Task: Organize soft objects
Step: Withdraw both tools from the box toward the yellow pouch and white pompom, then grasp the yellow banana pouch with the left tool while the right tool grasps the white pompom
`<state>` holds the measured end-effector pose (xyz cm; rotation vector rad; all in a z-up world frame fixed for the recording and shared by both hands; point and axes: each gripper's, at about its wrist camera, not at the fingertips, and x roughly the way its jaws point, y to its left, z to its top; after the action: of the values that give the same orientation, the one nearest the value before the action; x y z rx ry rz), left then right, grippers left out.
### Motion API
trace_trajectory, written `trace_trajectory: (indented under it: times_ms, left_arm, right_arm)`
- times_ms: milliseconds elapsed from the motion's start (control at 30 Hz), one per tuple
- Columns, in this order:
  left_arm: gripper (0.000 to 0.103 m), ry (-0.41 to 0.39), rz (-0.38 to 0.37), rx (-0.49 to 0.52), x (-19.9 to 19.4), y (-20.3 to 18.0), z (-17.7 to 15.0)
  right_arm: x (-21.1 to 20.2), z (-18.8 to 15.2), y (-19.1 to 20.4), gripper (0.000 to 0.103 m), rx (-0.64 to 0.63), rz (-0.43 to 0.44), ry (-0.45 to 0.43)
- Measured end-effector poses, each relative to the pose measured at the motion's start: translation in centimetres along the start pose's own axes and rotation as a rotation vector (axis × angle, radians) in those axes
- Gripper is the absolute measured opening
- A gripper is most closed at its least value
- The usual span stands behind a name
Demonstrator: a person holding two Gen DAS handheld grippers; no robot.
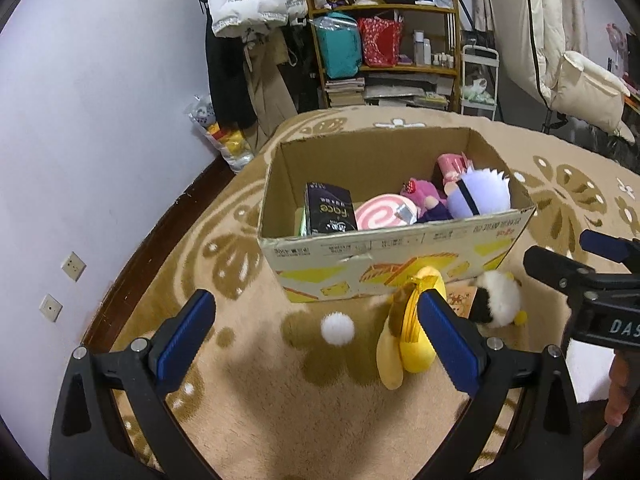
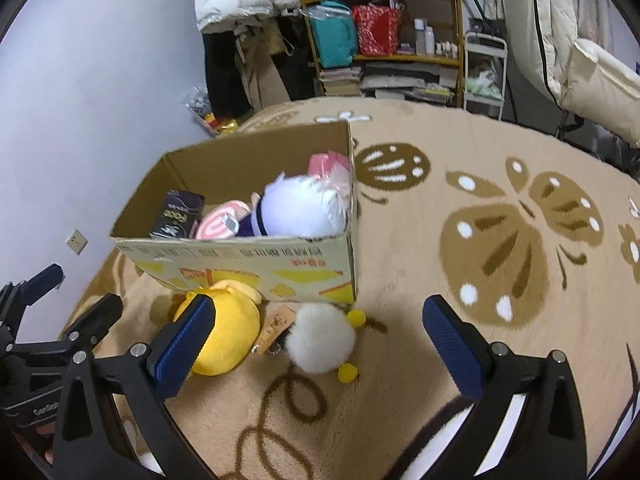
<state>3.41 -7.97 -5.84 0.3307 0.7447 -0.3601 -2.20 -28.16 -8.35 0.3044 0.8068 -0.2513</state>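
An open cardboard box (image 1: 384, 258) (image 2: 248, 258) stands on the rug. It holds a white-haired plush doll (image 1: 480, 194) (image 2: 304, 208), a purple plush (image 1: 426, 198), a pink swirl cushion (image 1: 380, 214) (image 2: 218, 224) and a black pack (image 1: 330, 208) (image 2: 178, 212). In front of the box lie a yellow plush (image 1: 412, 334) (image 2: 226, 340), a white fluffy toy with yellow bits (image 1: 498, 300) (image 2: 322, 338) and a small white pom-pom (image 1: 338, 329). My left gripper (image 1: 316, 332) is open above the pom-pom, its right finger beside the yellow plush. My right gripper (image 2: 318, 344) is open over the white fluffy toy.
A beige rug with brown butterfly patterns (image 2: 520, 248) covers the floor. A wooden shelf with bags and bottles (image 1: 384, 40) and hanging coats (image 1: 248, 4) stand behind the box. A lilac wall with sockets (image 1: 72, 266) is at left. A white quilt (image 2: 592, 76) hangs at right.
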Motion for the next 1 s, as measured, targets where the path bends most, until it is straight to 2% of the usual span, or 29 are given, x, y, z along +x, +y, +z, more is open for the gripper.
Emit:
trace_trajectory:
  times_ms: [300, 767, 1000]
  left_arm:
    - [0.100, 0.054, -0.020, 0.010, 1.8, -0.8, -0.4]
    - [0.100, 0.159, -0.052, 0.064, 5.3, -2.7, -0.9]
    - [0.100, 0.222, -0.119, 0.028, 7.2, -3.0, -0.9]
  right_arm:
    - [2.8, -0.6, -0.7, 0.103, 0.068, 0.004, 0.066]
    - [5.6, -0.6, 0.0, 0.103, 0.037, 0.019, 0.126]
    - [6.7, -0.8, -0.3, 0.103, 0.054, 0.026, 0.165]
